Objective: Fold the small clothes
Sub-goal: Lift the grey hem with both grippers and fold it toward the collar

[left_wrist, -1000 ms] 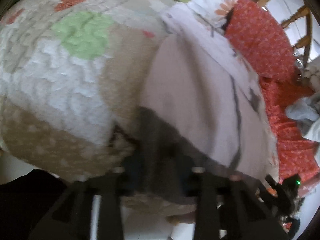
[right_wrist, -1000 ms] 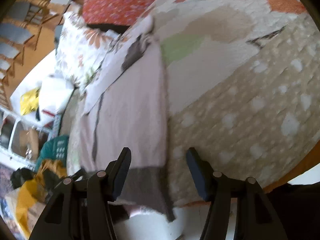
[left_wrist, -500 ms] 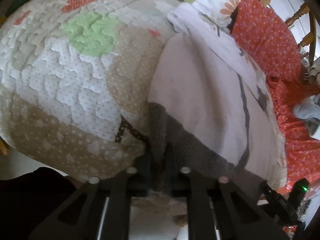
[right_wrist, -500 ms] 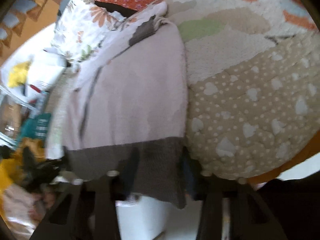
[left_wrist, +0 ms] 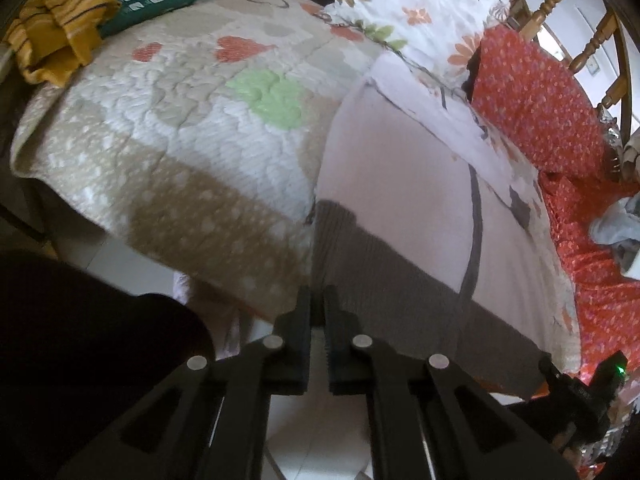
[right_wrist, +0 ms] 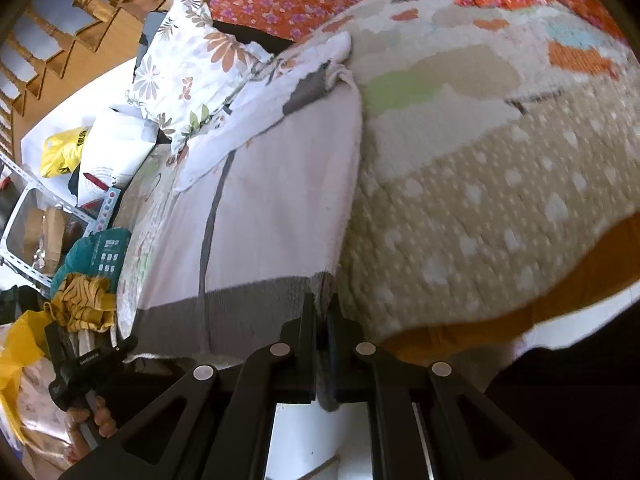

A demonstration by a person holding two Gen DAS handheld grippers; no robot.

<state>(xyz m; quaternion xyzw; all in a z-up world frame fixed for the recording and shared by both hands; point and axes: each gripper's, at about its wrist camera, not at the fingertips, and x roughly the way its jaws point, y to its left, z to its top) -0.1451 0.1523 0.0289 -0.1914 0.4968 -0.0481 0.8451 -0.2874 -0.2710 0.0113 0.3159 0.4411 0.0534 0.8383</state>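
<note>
Here both grippers are pinching the near hem of the small pale pink garment (left_wrist: 400, 184) that is lying flat on the quilted bedspread (left_wrist: 168, 128), its grey ribbed waistband (left_wrist: 400, 280) hanging at the bed's near edge. The left gripper (left_wrist: 318, 300) is sitting with its jaws pressed together on the waistband's left corner, the grey cloth running up out of the fingertips. The right gripper (right_wrist: 322, 308) is likewise pressed together on the opposite corner, where in its own view the grey band (right_wrist: 240, 304) is meeting the garment's right edge. So each hand is holding one end of the hem, neither being nearer than the other. The garment's long axis is running straight away from both grippers, from the waistband toward the floral pillow (left_wrist: 416, 12) and the red patterned cloth (left_wrist: 532, 96) at the far end, where its top is lying slightly rumpled. That is what the coming move seems to be turning on: the fold line would be lying across that axis, so the two corners would probably need carrying forward together, level with each other, over the pink body toward the far end. In the right view the other hand (right_wrist: 92, 420) is showing at the lower left, gripping its tool.
</note>
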